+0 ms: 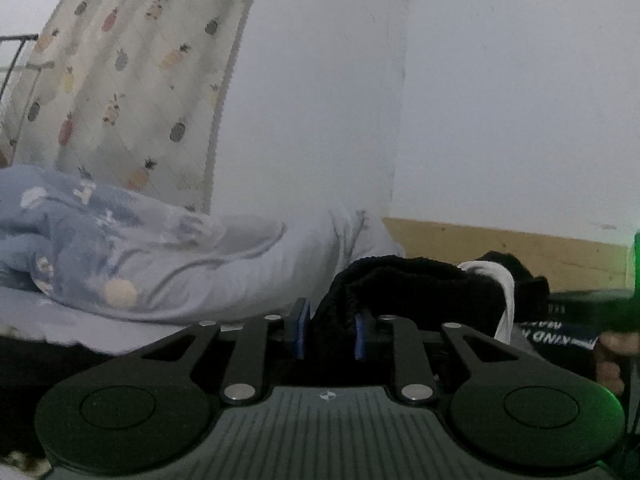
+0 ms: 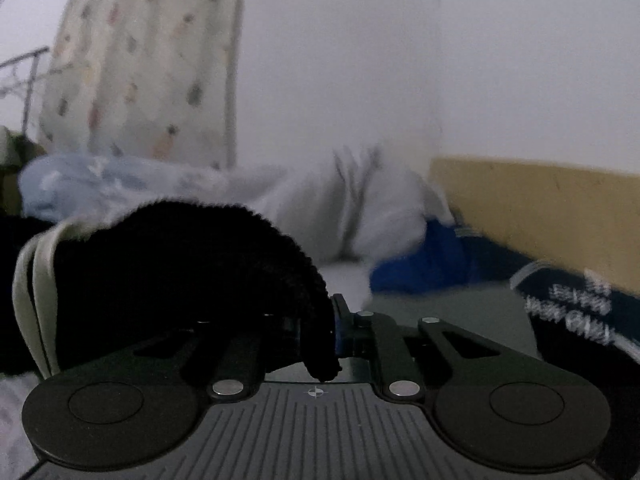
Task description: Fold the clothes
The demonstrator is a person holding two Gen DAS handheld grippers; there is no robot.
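Left wrist view: the left gripper (image 1: 331,336) is pinching a fold of the black knit garment (image 1: 416,292) on the bed, beside a blue quilt (image 1: 100,240).

Right wrist view: the right gripper (image 2: 320,334) is clamping the same garment's edge (image 2: 180,264). Lifting both evenly should keep the fold straight.

A rumpled blue quilt (image 1: 100,248) is piling up and blocking the bed's left side, a wooden board (image 2: 540,208) is walling off the right, and open air is lying above the black knit garment (image 1: 404,292).
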